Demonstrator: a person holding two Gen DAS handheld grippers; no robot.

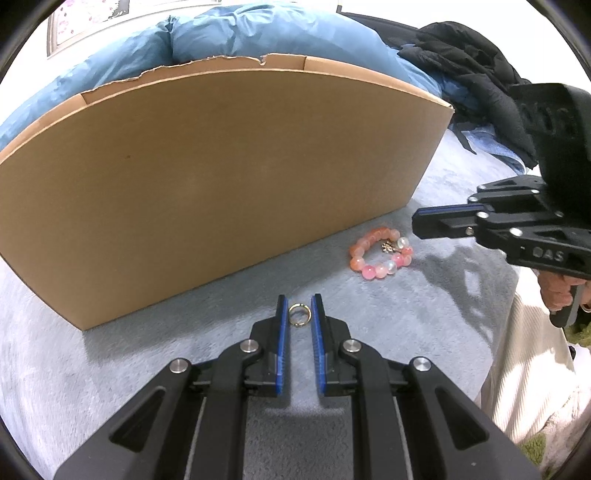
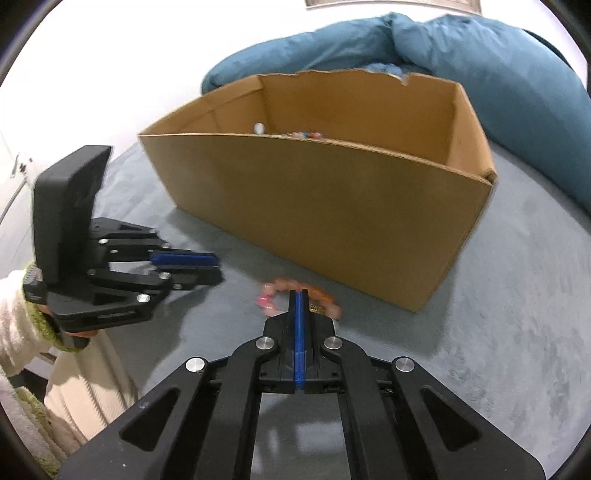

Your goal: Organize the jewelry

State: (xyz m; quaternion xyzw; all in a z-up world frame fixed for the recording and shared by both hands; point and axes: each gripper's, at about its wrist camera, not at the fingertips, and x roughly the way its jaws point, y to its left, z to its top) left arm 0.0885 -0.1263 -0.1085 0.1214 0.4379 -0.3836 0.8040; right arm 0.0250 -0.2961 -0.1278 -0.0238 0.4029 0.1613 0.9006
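**Left fingers bracketing a gold ring, right fingers pressed together above the bead bracelet**

The cardboard box [image 1: 207, 184] is standing on the grey plush blanket [image 1: 110, 369], filling the space ahead and to the left of the left gripper [image 1: 300, 304]. Its top rim is torn and ragged along the far edge.

The left gripper is sitting low over the blanket with its blue-padded fingers [image 1: 282, 321] parted a little, one on each side of a small gold ring [image 1: 299, 314]. The ring is lying flat on the blanket between the fingertips. Whether the pads are touching it cannot be told; a thin gap seems to be showing on both sides.

Further ahead and to the right of those fingers, a pink and orange bead bracelet [image 1: 380, 254] with a small metal charm is lying on the blanket, close to the box's near wall.

The right gripper [image 1: 419, 219] is reaching in from the right, its tip hovering just beyond the bracelet. In its own camera, the right gripper [image 2: 299, 293] is showing its fingers closed flat against each other with nothing between them, and the bracelet [image 2: 295, 295], blurred, is lying directly under and past the fingertips. A few small colourful pieces [image 2: 306, 135] are sitting inside the box [image 2: 332, 214], beyond the fingers. The left gripper [image 2: 218, 267] is appearing off to the left.

Behind the box, a blue duvet [image 1: 258, 33] is lying heaped, with dark clothing [image 1: 469, 62] to its right.
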